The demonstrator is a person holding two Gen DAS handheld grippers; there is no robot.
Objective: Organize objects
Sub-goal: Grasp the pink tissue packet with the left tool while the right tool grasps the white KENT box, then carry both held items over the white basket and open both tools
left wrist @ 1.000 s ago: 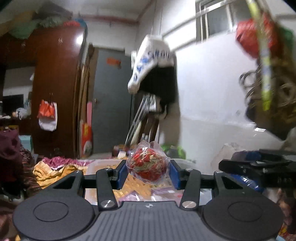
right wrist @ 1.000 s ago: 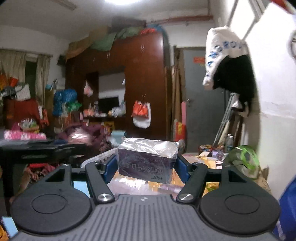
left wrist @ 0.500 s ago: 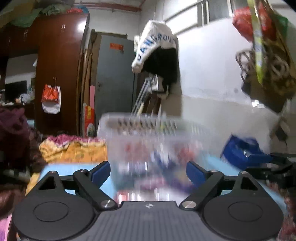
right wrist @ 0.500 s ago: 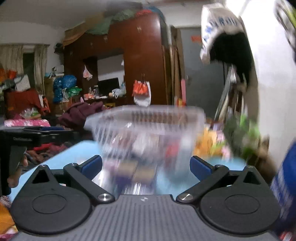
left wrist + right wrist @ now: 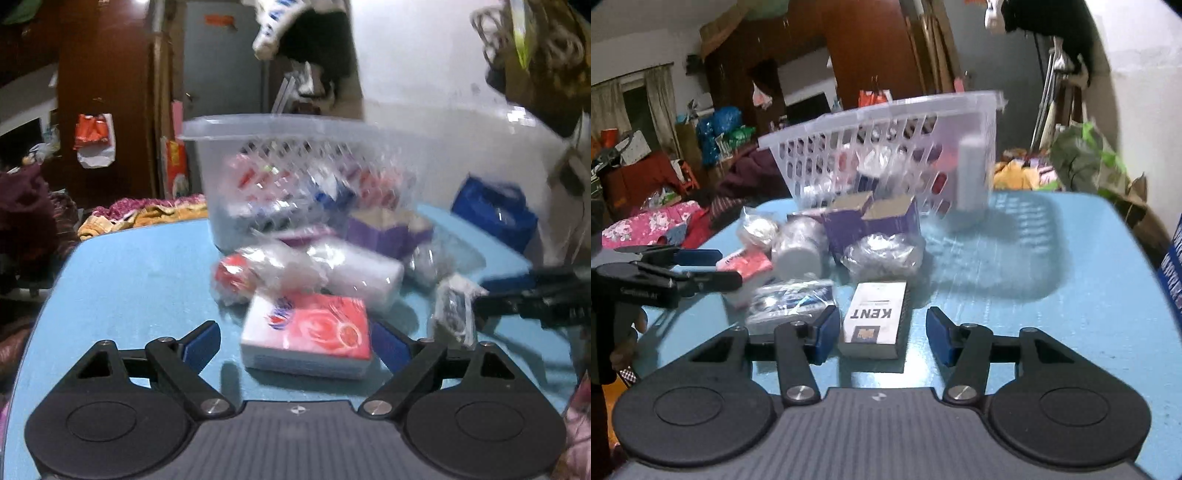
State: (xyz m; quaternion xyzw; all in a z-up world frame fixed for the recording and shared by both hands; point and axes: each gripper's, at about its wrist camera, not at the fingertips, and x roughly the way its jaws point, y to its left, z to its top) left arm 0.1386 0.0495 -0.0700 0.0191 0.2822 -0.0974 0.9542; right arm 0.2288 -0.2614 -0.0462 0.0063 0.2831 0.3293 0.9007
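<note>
Plastic basket ×1 | KENT box ×1 | left tool, right tool both released

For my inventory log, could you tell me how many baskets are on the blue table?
1: the clear plastic basket at the far side of the blue table, behind the loose packets. Another could be hidden outside the frames.

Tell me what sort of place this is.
Likely a cluttered lived-in room in a home: a tall dark wooden wardrobe, window curtains, and a blue table holding a white plastic slotted basket with small packaged household goods.
</note>
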